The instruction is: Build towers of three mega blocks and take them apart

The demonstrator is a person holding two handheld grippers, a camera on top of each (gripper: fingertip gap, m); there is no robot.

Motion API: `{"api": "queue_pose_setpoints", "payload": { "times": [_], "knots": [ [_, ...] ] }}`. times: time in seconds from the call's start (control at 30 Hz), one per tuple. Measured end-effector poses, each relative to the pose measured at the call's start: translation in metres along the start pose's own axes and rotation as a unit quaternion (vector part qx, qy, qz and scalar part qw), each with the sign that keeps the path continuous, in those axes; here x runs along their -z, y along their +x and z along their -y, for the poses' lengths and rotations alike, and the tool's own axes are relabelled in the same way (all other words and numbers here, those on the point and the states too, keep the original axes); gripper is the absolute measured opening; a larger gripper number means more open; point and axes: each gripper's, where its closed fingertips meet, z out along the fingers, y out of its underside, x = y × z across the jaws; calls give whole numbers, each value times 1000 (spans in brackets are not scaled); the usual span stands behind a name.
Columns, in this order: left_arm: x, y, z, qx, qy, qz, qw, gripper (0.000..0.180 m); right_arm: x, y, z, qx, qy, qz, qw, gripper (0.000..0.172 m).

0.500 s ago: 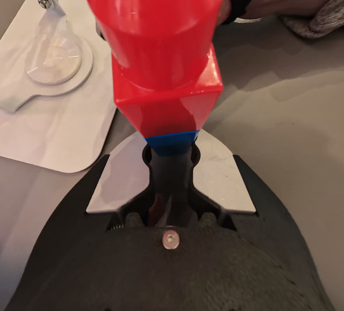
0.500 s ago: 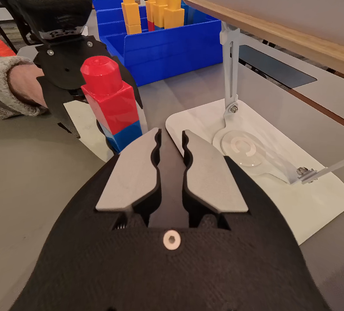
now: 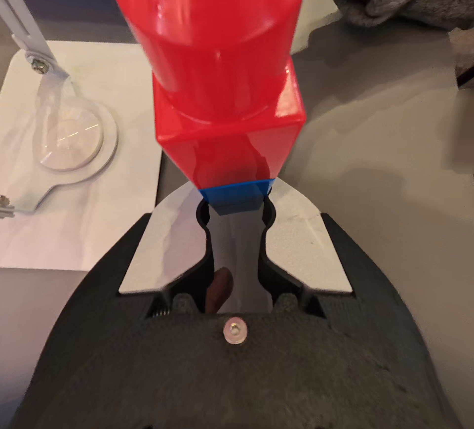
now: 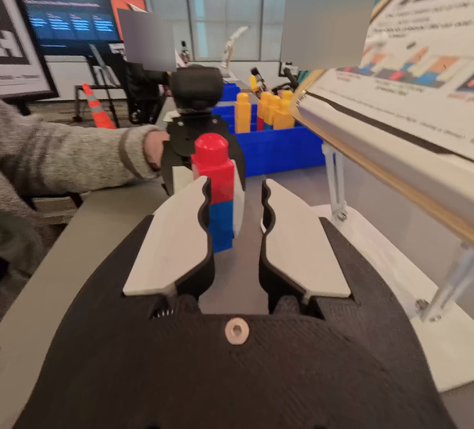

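Observation:
A small tower stands on the grey table: a red block (image 3: 218, 77) on top of a blue block (image 3: 234, 196). My left gripper (image 3: 234, 204) is shut on the blue block, with a pad pressed on each side. In the right wrist view the same tower shows, red block (image 4: 214, 160) over blue block (image 4: 221, 224), with the left gripper (image 4: 214, 211) behind it and around its base. My right gripper (image 4: 235, 185) is open and empty. It faces the tower from the near side, and its left finger (image 4: 179, 224) overlaps the tower's edge.
A blue bin (image 4: 277, 149) holding several yellow towers (image 4: 272, 111) stands behind the tower. A white stand base (image 3: 77, 160) lies to the left gripper's left; it also shows at the right (image 4: 372, 262), under a slanted board (image 4: 384, 134). A person's grey sleeve (image 4: 64, 154) reaches in from the left. Left tips to right tips: about 11 cm.
My right gripper's jaws have opened wider, and it has swung to point at the tower. My left gripper stays shut on the blue block.

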Motion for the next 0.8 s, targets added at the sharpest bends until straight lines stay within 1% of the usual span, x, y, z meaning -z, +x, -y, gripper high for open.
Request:
{"api": "queue_pose_setpoints", "payload": {
  "times": [0.1,0.17,0.23,0.3,0.37,0.43,0.53,0.57,0.8],
  "knots": [
    [-4,-1,5,-13,-8,-9,1000,38,3,-12,13,16,13,28,999,46],
    [-7,3,8,-24,-13,-21,999,38,1,-16,12,27,1,30,999,49],
    [-11,6,9,-33,-21,-24,999,38,-4,-19,6,29,-20,34,999,54],
    [-13,9,7,-42,-28,-31,998,38,-10,-24,-5,30,-51,50,997,55],
    [-14,15,8,-55,-22,-43,997,38,-14,-30,-12,23,-65,70,995,55],
    [-14,17,9,-57,-18,-50,997,38,-19,-36,-17,21,-73,85,993,54],
    [-15,23,9,-70,-15,-65,995,38,-23,-42,-17,26,-69,101,992,39],
    [-15,25,9,-73,-14,-67,995,38,-23,-44,-18,25,-69,105,992,37],
    [-15,26,14,-76,16,-75,994,38,-25,-44,-13,17,-55,103,993,36]
  ]
}}
